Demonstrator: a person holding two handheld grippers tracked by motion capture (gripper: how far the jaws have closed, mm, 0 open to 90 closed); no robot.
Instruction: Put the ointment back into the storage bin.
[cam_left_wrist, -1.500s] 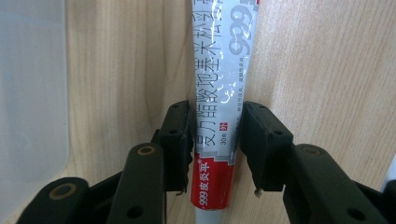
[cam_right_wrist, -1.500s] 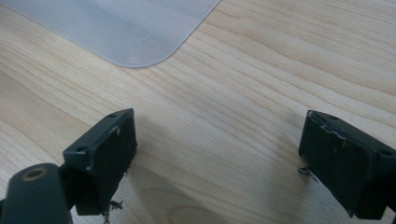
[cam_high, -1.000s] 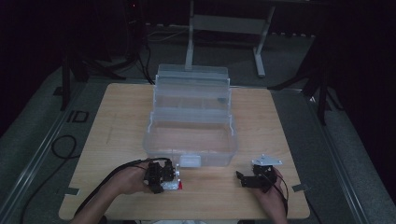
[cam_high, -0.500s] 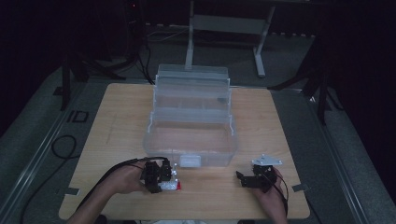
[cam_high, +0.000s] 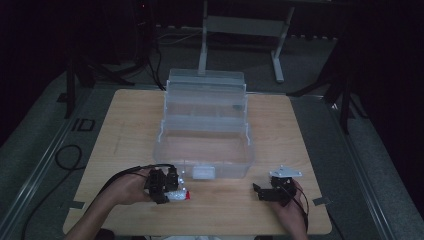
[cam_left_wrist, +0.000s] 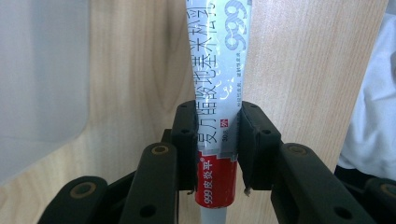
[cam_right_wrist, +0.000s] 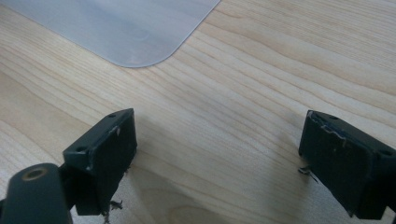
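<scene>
Holding a tube (cam_left_wrist: 218, 116) of ointment in my left gripper (cam_left_wrist: 217, 144) right now, jaws clamped on it just above the red band near the cap end, with the flat crimped end running away from me over the desk (cam_left_wrist: 299, 70). In the high view the tube (cam_high: 179, 195) sits near the front edge of the desk, just ahead of the clear box (cam_high: 205, 130), which stands open with its trays stepped back.

What worries me: the tube is soft and flat-ish, and I've only got it by a short stretch near one end. If I swing it toward the box too quickly, I reckon the long free end could droop or twist in the pads and the whole thing could slide out. It could also catch the front wall of the box if I don't carry it high enough. Squeezing harder isn't great either, since that might push paste toward the cap.

Pose-wise, my left hand (cam_high: 131, 186) comes in from the bottom left, with the left gripper (cam_high: 172, 192) lying roughly level and pointing right along the desk. My right hand (cam_high: 287, 205) rests near the front right, its gripper (cam_high: 257, 191) low over the wood and pointing left, with jaws spread wide and nothing between them in the right gripper view (cam_right_wrist: 219, 154).
</scene>
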